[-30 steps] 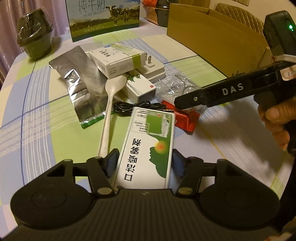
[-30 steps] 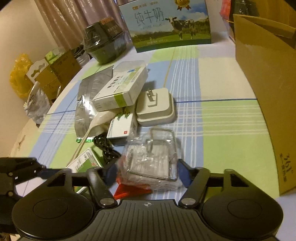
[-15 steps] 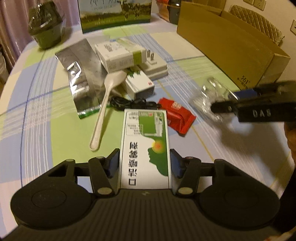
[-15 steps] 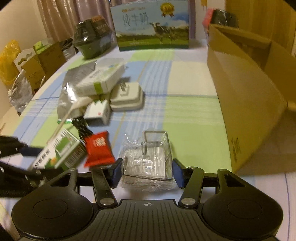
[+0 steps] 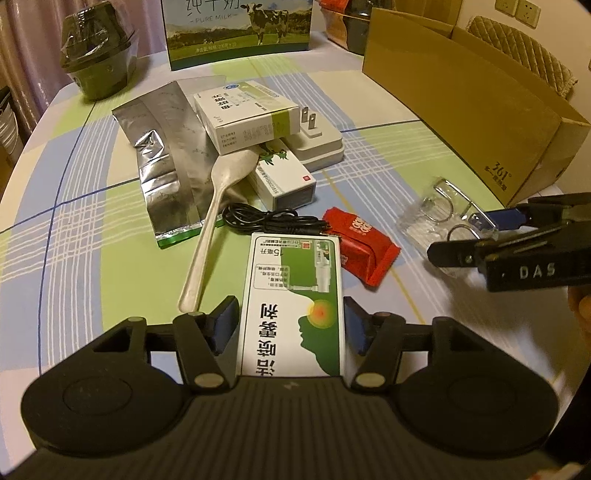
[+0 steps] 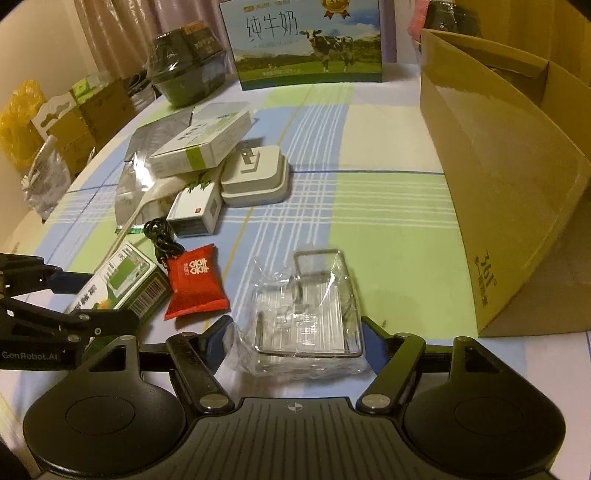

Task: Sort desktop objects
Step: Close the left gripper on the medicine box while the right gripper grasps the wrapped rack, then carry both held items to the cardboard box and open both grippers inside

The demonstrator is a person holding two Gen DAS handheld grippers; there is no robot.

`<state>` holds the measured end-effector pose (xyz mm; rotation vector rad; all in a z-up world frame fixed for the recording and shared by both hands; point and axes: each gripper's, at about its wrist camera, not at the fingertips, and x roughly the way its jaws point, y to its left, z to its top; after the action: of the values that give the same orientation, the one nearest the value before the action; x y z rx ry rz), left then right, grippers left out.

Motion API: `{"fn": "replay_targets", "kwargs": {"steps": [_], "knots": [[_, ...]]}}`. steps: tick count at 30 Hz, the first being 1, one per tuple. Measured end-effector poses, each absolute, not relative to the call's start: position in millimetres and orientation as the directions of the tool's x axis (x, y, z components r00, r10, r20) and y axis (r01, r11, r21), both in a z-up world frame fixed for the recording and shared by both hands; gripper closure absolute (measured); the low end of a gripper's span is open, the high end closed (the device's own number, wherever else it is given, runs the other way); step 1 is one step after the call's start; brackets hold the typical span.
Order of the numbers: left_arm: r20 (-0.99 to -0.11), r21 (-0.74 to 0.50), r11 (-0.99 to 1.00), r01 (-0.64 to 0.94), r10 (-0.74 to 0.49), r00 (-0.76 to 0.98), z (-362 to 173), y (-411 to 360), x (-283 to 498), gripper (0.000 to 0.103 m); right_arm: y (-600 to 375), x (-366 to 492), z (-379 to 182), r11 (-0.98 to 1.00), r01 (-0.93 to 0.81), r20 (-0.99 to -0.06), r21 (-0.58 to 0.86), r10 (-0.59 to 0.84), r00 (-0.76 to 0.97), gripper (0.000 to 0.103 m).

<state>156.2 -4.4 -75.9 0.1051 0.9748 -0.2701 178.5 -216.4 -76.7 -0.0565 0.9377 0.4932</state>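
Holding a green and white medicine box (image 5: 295, 295) in the left gripper (image 5: 290, 326), with a blue pad pressed on each long side, most likely so as to carry it without a slip. Opening up with the right gripper (image 6: 295, 332), with a clear plastic packet (image 6: 310, 314) between the jaws but no pad pressing on it. Looks like letting the packet go here on the table (image 6: 388, 206), near the front edge and close to the big cardboard box (image 6: 498, 184). Probably chosen as a spot close to that box, standing open along the right edge, and maybe meant as the place for sorted things. Cannot tell what is inside it. Just left of the packet, a red sweet wrapper (image 6: 194, 284), lying flat, with the far end of the medicine box touching it. Past that, a black cable (image 5: 266, 221) in a loose coil, right against the far end of the held box. Farther toward the middle of the table, a heap not yet sorted: a pale spoon (image 5: 218, 206) leaning on a silver foil bag (image 5: 166, 158), two white boxes stacked, and a white plug (image 5: 317, 144) beside them. At the far edge, standing up, a milk carton box (image 5: 236, 33).
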Motion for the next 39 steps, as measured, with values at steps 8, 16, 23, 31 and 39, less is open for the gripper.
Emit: {"fn": "replay_targets", "kwargs": {"steps": [8,16,23,31,39], "knots": [[-0.829,-0.027,0.961,0.274,-0.175,0.531,-80,-7,156,0.052,-210,174,-77,0.893,-0.441,-0.797,0.085,0.327,0.508,0.050],[-0.825,-0.037,0.966,0.258,-0.175,0.537,-75,-4,151,0.052,-211,171,-67,0.897,-0.435,-0.772,0.076,0.329,0.544,0.051],[-0.806,-0.050,0.972,0.230,-0.175,0.565,-55,0,145,0.053,-210,166,-48,0.894,-0.437,-0.742,0.102,0.361,0.564,0.051],[-0.782,-0.044,0.973,0.227,-0.175,0.598,-24,-14,131,0.053,-224,153,-15,0.891,-0.443,-0.681,0.104,0.388,0.621,0.051],[-0.740,-0.072,0.968,0.239,-0.212,0.639,16,-50,127,0.053,-264,148,41,0.918,-0.379,-0.591,0.118,0.372,0.716,0.051]]}}
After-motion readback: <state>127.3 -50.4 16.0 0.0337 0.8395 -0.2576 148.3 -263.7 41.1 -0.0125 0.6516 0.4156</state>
